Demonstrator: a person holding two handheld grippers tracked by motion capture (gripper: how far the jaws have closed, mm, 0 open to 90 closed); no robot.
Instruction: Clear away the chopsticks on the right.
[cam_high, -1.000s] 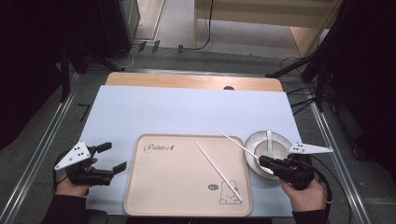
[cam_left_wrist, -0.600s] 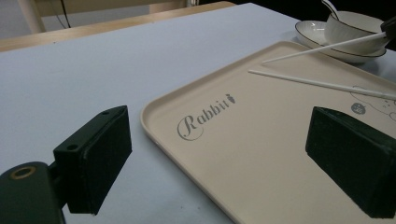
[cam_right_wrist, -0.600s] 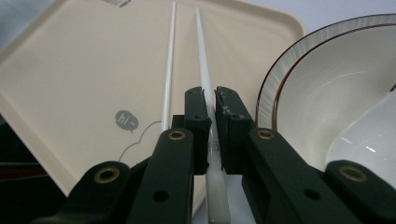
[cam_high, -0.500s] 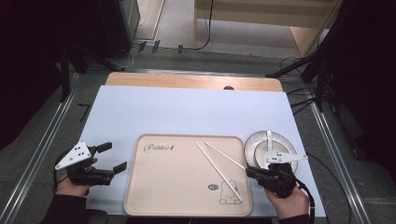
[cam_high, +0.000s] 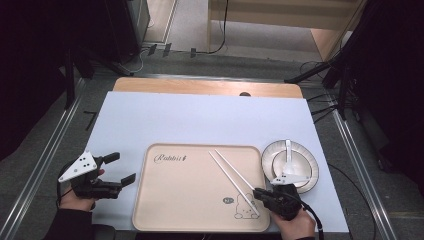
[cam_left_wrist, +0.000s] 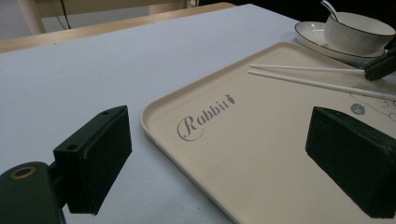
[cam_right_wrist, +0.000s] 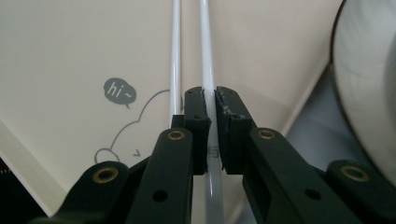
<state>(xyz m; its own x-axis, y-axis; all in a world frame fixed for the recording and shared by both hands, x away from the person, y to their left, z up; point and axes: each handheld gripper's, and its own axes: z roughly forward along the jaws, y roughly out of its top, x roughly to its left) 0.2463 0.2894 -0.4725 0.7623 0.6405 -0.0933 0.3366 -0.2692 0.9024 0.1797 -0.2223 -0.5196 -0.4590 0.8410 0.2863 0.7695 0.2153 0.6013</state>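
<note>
The right tool (cam_right_wrist: 209, 100) is closed on one white chopstick (cam_right_wrist: 205, 56), which passes between its two black jaws; the pads press it from both sides, at the end of the chopstick nearest the person. The second chopstick (cam_right_wrist: 175, 60) lies just beside the first one, outside the jaws, on their left side in the right gripper view. In the high view the right tool (cam_high: 261, 194) is at the near right corner of the beige tray (cam_high: 175, 200), over the small rabbit drawing (cam_high: 246, 208), and both chopsticks (cam_high: 231, 175) run from there away from the person and to the left across the tray, close together and slowly spreading apart. Whether the held chopstick rests on the tray or is a little lifted, I cannot tell. Right of the tray, just beside its edge, stands a white saucer (cam_high: 308, 161) with a bowl (cam_high: 285, 167) on it and a white spoon (cam_high: 288, 150) in the bowl. The left tool (cam_high: 121, 170) is released, its jaws wide apart and holding nothing; it hovers at the left edge of the tray, well apart from the chopsticks. In the left gripper view the tray (cam_left_wrist: 261, 140) with the word "Rabbit" (cam_left_wrist: 204, 114) is seen between these jaws. Everything rests on the table (cam_high: 200, 120), which has a pale blue cover.
</note>
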